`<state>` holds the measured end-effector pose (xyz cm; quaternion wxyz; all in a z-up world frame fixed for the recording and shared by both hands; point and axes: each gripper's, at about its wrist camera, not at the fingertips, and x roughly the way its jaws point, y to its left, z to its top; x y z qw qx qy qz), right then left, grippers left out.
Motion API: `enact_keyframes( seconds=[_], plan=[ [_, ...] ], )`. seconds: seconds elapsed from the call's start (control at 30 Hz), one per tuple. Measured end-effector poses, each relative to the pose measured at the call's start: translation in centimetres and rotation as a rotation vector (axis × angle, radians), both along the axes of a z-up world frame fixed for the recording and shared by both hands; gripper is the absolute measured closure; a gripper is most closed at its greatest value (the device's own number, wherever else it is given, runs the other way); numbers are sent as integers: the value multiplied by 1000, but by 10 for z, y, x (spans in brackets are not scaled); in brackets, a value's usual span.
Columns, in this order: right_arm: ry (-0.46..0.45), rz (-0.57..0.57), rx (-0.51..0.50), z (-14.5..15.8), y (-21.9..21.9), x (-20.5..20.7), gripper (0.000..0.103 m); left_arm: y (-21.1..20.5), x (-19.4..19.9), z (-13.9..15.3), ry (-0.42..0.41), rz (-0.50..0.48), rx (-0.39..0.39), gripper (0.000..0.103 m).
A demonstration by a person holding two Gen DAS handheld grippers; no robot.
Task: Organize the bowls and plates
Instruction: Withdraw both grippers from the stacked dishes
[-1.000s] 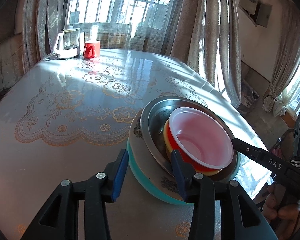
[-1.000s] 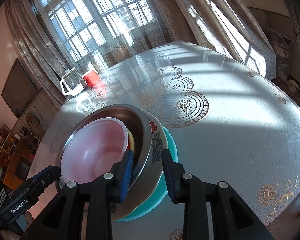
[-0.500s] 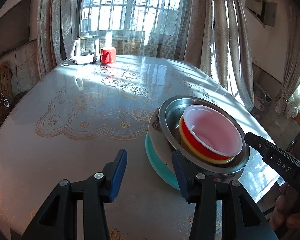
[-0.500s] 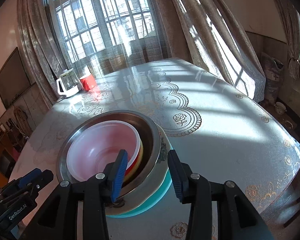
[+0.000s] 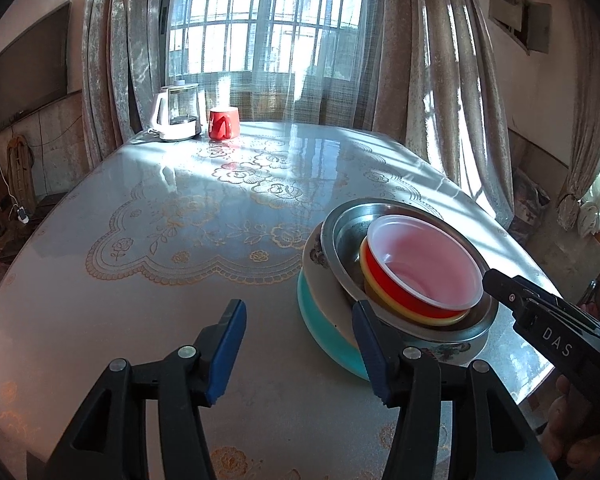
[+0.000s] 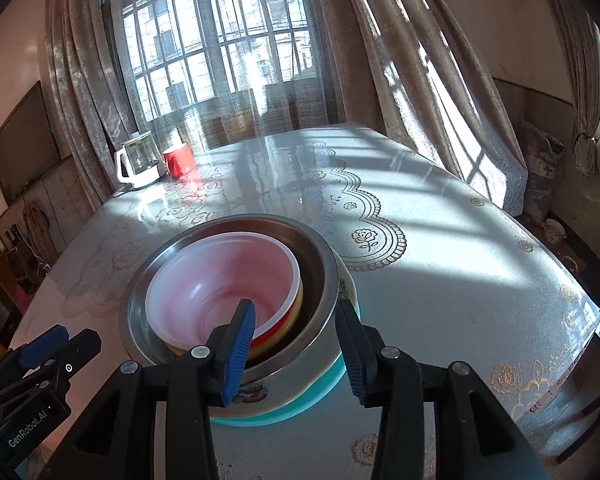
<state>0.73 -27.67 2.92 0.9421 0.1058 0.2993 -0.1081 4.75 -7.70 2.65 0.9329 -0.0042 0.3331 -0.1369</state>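
The left gripper [image 5: 298, 350] has drawn back and up since a second ago: its jaws, spread wide and holding nothing, now sit clear of the stack, where earlier the right-hand jaw overlapped the steel bowl's rim. The stack lies just ahead and right of those jaws: a teal plate [image 5: 320, 334] on the tabletop [image 5: 148, 280], a floral ceramic bowl [image 5: 314, 258] on it, the steel bowl [image 5: 340, 232] in that, then a yellow bowl [image 5: 370, 276], a red bowl [image 5: 404, 292] and a translucent plastic bowl [image 5: 420, 256] nested inside.

The right gripper [image 6: 296, 342] has also pulled back and risen. Its jaws are wide and grip nothing; the near rims of the stack show in the gap between them, the steel bowl [image 6: 320, 264] closer to the right-hand jaw.

Far ahead of both, a glass kettle [image 5: 178, 112] and a red mug [image 5: 223, 123] stand just beside each other, unchanged.
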Motion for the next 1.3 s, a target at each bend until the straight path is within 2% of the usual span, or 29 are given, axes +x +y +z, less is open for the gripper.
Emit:
enact_keyframes(
  seconds=[0.23, 0.63, 1.3],
  plan=[
    [-4, 4, 1, 1, 1, 0, 61, 0, 0, 2, 3, -4, -4, 46],
    [-3, 7, 3, 0, 4, 0, 61, 0, 0, 3, -2, 10, 8, 36],
    [-5, 15, -1, 2, 8, 2, 61, 1, 1, 2, 2, 13, 16, 34]
  ],
)
